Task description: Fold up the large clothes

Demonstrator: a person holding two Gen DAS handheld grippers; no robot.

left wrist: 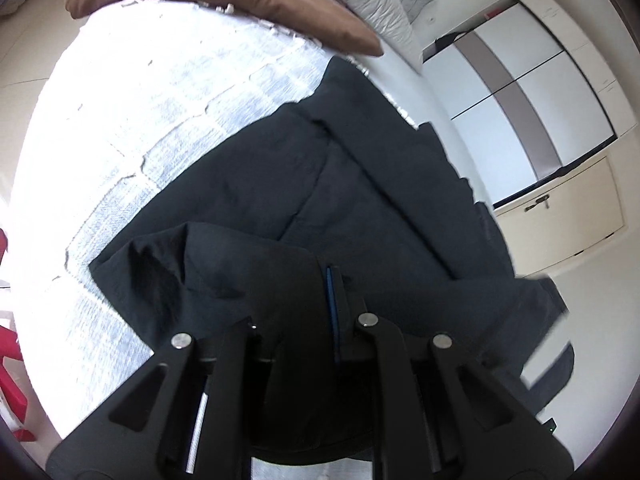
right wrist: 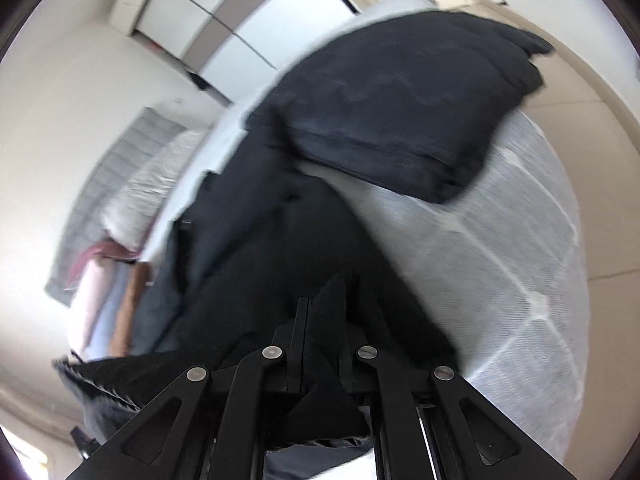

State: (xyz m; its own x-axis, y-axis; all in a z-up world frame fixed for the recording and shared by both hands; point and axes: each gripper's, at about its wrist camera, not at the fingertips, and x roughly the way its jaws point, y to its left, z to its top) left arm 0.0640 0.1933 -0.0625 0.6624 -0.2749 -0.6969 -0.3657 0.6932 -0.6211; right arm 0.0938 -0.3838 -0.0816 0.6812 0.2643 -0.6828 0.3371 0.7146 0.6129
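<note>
- The left gripper (left wrist: 310, 296) has its jaws drawn nearly together, pinching a fold of the dark garment (left wrist: 360, 184); a thin blue strip of the cloth's trim runs up between the jaws.
- From that grip the bunched fabric humps up just ahead of the jaws, and the rest of the dark garment spreads away across the bed (left wrist: 160, 92), which carries a pale checked cover.
- The far edge of the garment hangs over the bed's side toward the wardrobe (left wrist: 532, 92).
- A brown pillow (left wrist: 224, 4) lies at the far end of the bed, apart from the garment, with a grey quilted cushion (left wrist: 372, 0) beyond it.
- The right gripper (right wrist: 322, 312) has its jaws pressed together on another part of the dark garment (right wrist: 400, 92), a peak of black cloth standing up between them.
- In the right wrist view the fabric runs from the jaws in a long band to a wide flap lying on the bed (right wrist: 500, 248); the picture is blurred, so finer folds cannot be told.
</note>
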